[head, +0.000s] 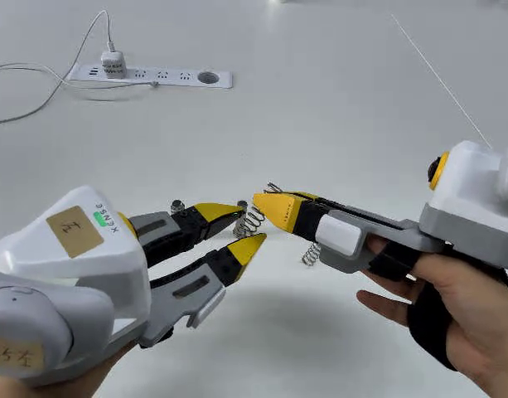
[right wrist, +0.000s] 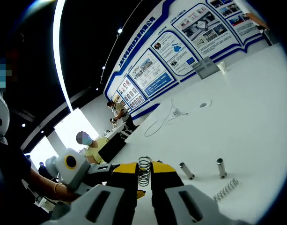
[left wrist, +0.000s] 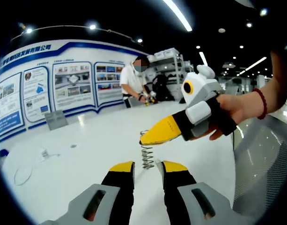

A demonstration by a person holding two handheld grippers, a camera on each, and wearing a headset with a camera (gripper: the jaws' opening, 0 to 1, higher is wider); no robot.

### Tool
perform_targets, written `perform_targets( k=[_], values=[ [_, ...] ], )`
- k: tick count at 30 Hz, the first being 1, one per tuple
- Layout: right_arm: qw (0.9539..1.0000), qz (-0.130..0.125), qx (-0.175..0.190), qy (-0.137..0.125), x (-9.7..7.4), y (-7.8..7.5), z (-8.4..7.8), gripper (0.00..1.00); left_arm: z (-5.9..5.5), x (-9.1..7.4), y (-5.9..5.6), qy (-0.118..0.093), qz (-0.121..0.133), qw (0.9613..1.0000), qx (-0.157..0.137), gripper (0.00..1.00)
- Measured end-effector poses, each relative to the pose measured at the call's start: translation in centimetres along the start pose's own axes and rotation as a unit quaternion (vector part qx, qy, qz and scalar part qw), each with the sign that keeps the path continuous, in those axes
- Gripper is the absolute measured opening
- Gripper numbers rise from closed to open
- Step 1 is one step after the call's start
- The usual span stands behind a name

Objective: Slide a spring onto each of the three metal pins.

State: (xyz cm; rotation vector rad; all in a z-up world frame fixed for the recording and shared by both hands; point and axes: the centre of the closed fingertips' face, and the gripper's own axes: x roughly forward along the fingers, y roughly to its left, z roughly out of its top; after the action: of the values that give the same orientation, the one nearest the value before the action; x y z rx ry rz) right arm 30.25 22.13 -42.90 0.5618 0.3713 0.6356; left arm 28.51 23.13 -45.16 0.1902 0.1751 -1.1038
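My right gripper point(head: 258, 204) comes in from the right, shut on the top of a small steel spring point(head: 253, 220) that hangs upright from its yellow tips. In the right gripper view the spring point(right wrist: 143, 170) sits between the closed jaws point(right wrist: 143, 165). My left gripper point(head: 239, 229) is open at the lower left, its yellow tips on either side of that spring point(left wrist: 147, 154). Two short metal pins point(right wrist: 186, 170) point(right wrist: 221, 168) stand on the white table, one of them behind the left gripper point(head: 177, 205). Another spring point(head: 310, 254) lies loose under the right gripper. I cannot tell whether a pin is inside the held spring.
A white power strip point(head: 154, 76) with a charger point(head: 113, 62) and a cable lies at the far left of the table point(head: 336, 99). People stand at benches far behind point(left wrist: 136, 79).
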Motion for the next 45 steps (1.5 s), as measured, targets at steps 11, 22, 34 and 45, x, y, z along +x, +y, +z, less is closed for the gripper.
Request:
perform_targets(
  k=[11, 22, 34, 45],
  values=[
    [0.9982, -0.022, -0.056, 0.000, 0.6, -1.0, 0.5, 0.11, -1.7, -0.8, 0.6, 0.037, 0.013, 0.9989, -0.024, 0.32],
    [0.9934, -0.052, -0.102, 0.010, 1.8, -2.6, 0.9, 0.11, -3.1, -1.4, 1.0, 0.067, 0.021, 0.9965, -0.044, 0.45],
    [0.9841, -0.075, -0.158, 0.028, 3.1, -4.2, 0.8, 0.11, -4.0, -2.0, 1.4, 0.079, 0.038, 0.9943, -0.060, 0.57],
    [0.9766, -0.097, -0.189, 0.034, 4.2, -5.4, 0.8, 0.11, -4.9, -2.3, 1.6, 0.091, 0.049, 0.9914, -0.080, 0.72]
  ],
)
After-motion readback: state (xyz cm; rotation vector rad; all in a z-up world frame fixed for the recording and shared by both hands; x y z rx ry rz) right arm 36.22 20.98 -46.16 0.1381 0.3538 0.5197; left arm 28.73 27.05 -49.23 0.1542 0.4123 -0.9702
